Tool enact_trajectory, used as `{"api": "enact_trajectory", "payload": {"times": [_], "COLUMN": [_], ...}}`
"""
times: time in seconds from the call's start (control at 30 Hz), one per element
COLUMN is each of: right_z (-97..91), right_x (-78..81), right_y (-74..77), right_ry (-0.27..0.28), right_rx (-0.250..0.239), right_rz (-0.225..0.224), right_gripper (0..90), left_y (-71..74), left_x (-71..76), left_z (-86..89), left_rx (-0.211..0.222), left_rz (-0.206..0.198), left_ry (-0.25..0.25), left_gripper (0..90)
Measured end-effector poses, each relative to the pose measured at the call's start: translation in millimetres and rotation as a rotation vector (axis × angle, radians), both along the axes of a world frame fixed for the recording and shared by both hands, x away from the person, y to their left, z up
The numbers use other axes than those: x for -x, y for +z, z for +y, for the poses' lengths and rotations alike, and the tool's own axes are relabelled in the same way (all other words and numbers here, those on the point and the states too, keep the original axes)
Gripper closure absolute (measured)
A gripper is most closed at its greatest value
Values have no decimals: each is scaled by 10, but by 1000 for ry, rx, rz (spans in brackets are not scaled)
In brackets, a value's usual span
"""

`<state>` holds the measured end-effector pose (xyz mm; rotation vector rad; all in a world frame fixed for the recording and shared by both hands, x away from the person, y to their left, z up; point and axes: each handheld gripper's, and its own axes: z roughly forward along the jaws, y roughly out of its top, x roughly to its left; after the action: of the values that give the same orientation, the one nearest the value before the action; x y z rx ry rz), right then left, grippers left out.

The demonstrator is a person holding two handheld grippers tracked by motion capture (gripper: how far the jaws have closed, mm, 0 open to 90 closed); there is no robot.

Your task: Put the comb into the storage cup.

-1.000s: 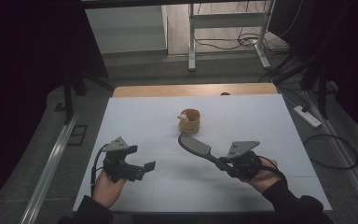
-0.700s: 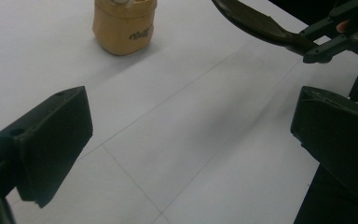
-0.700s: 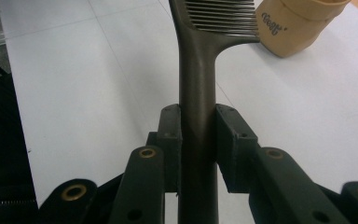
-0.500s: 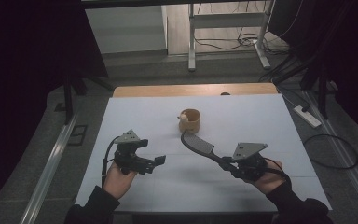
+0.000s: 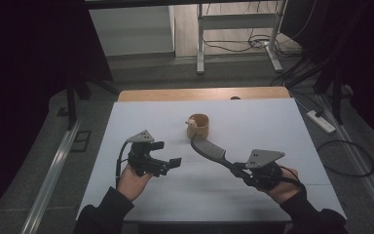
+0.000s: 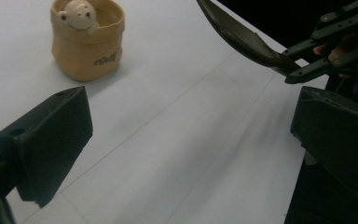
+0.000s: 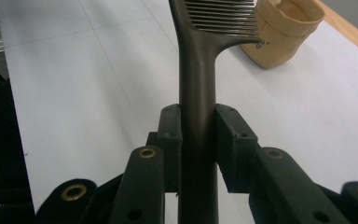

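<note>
The left tongs point(image 5: 168, 165), open and empty, have drifted inward toward the comb point(image 5: 209, 148) gripped by the right tongs point(image 5: 239, 170), probably for a handover.

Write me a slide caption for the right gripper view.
Right gripper clamps the dark comb by its handle, teeth pointing toward the tan cup on the white table.

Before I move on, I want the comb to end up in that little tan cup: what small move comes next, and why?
Probably swing the right tongs forward so the comb head rises over the cup. They are shut on the comb's handle, and its toothed end sits just short of the cup's rim. The left tongs stand open, apart from both.
</note>
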<state>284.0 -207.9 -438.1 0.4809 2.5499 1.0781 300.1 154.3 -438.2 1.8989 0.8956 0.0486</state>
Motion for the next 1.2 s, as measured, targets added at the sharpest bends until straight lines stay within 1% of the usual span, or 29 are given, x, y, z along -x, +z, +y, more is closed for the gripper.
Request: {"api": "enact_trajectory", "payload": {"times": [0.2, 0.47, 0.7, 0.87, 1.0, 1.2], "right_z": [6, 22, 39, 53, 62, 75], "right_x": [13, 26, 37, 45, 47, 47], "right_y": [8, 12, 16, 19, 18, 12], "right_ry": [3, 11, 18, 24, 26, 31], "right_rx": [-9, -13, -13, -13, -13, -8], "right_rz": [-12, -22, -37, -47, -50, -54], "right_gripper": [726, 725, 726, 726, 726, 725], "left_y": [3, 4, 1, -8, -7, 4], "left_x": [-64, -131, -183, -213, -233, -249], "left_z": [-87, -184, -238, -282, -321, -389], "left_rx": [30, 57, 102, 114, 135, 141], "left_rz": [19, 43, 75, 95, 112, 126], "left_ry": [-37, -68, -94, -113, -127, -148], "left_gripper": [0, 0, 0, 0, 0, 0]}}
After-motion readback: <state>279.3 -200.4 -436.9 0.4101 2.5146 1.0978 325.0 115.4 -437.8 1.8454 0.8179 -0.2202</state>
